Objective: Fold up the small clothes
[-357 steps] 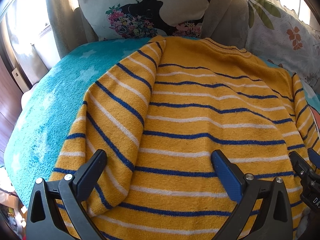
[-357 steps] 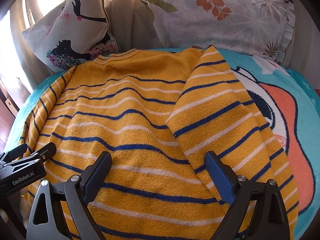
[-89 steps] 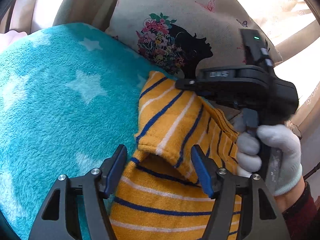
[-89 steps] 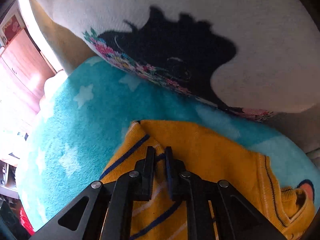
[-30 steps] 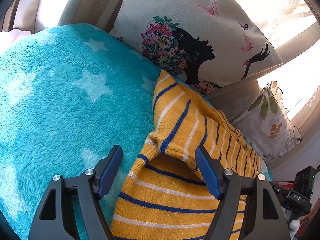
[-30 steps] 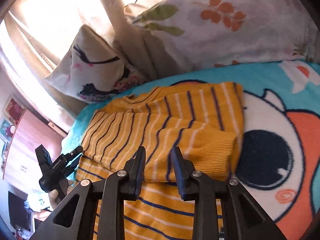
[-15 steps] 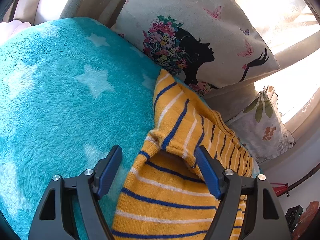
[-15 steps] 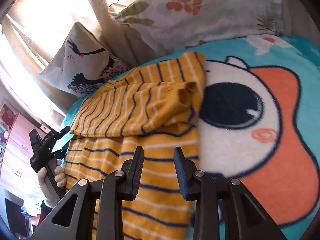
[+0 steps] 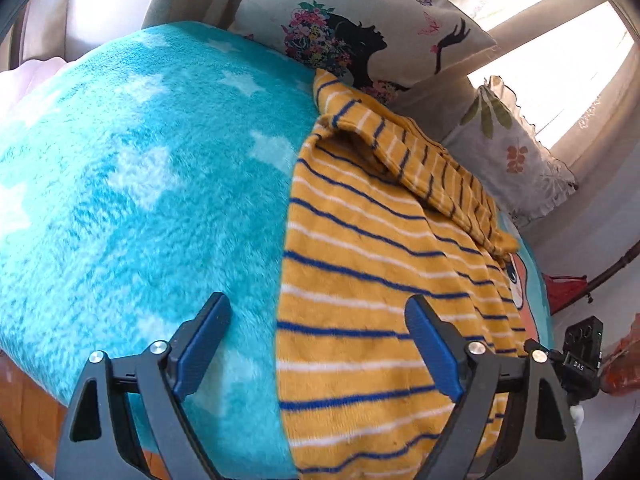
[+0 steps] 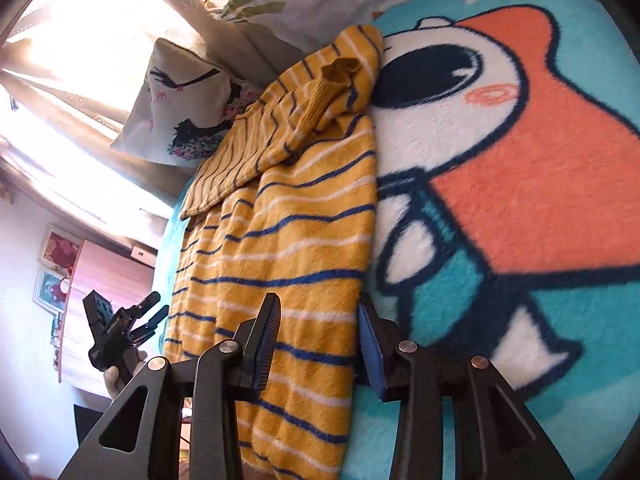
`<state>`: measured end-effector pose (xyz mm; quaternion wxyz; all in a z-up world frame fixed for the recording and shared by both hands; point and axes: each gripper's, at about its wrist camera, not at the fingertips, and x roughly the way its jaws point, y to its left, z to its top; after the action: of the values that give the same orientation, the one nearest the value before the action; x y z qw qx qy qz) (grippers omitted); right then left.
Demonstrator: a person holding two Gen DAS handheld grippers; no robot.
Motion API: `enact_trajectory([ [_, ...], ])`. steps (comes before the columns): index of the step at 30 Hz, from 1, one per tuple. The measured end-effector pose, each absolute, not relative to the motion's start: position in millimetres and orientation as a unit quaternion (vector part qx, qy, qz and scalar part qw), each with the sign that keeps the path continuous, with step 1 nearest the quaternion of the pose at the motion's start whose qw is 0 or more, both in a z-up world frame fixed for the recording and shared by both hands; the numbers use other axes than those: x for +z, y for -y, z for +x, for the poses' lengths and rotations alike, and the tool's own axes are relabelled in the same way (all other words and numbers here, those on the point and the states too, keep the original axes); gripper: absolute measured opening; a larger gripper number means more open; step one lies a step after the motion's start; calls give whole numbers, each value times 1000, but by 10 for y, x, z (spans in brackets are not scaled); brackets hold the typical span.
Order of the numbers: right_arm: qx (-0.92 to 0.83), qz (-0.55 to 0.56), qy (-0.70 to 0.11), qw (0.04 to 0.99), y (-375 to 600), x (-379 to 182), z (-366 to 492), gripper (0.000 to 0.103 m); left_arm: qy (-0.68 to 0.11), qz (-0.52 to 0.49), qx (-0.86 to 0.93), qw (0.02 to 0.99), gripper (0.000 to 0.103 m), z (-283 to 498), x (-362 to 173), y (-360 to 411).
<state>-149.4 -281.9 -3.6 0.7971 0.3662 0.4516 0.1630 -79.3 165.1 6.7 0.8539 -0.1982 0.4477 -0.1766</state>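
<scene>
While the left gripper [image 9: 316, 344] looks ahead in the left wrist view, its two blue fingers [image 9: 202, 344] are spread wide apart and hold nothing. One finger is over the fluffy blue blanket [image 9: 140, 184] with white stars. The other finger is over the yellow sweater [image 9: 368, 280]. The sweater has blue and white stripes and lies flat on the blanket. At its far end a sleeve [image 9: 404, 152] is folded across the top. Behind it leans a pillow [image 9: 360, 28] with a lady's dark face and flowers, and next to that a pillow with leaves [image 9: 508, 152]. The right gripper [image 9: 580, 360] peeks in at the low right edge.

From the right wrist view, the right gripper [image 10: 318, 348] has its fingers [image 10: 266, 344] partly open, with a gap between them. They sit on either side of the sweater's [image 10: 296, 240] right edge, close to the hem. I cannot tell if they touch the cloth. The blanket [image 10: 540, 160] here shows a big orange and white cartoon animal. The sleeve cuff [image 10: 332, 88] lies bunched up at the far end. The left gripper [image 10: 120, 320] is far off to the left, held in a hand [image 10: 120, 376], with its fingers apart.
</scene>
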Motion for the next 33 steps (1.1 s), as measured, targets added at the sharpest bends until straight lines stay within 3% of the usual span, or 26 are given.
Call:
enact_trajectory([
  [14, 308, 344, -466, 755, 2214, -89, -2133, 46, -410, -283, -281, 820, 93, -1611, -59, -1423],
  [20, 309, 315, -496, 748, 2036, -216, -2262, 46, -435, -268, -279, 813, 93, -1738, -150, -1329],
  [22, 305, 312, -500, 748, 1996, -249, -2284, 46, -444, -265, -270, 812, 83, -1757, -182, -1307],
  [24, 299, 306, -503, 751, 1954, -259, -2280, 44, -456, -247, -241, 821, 49, -1774, -191, -1322],
  [25, 293, 301, -505, 754, 1933, -260, -2270, 35, -462, -238, -223, 825, 38, -1780, -200, -1350],
  [26, 286, 295, -509, 757, 1910, -261, -2269, 29, -468, -234, -211, 826, 17, -1786, -215, -1393],
  [28, 280, 283, -508, 764, 1855, -204, -2265, 16, -471, -258, -221, 814, 14, -1779, -238, -1510],
  [33, 302, 281, -473, 779, 1862, 180, -2254, 12, -453, -263, -231, 820, 13, -1746, 48, -1540],
])
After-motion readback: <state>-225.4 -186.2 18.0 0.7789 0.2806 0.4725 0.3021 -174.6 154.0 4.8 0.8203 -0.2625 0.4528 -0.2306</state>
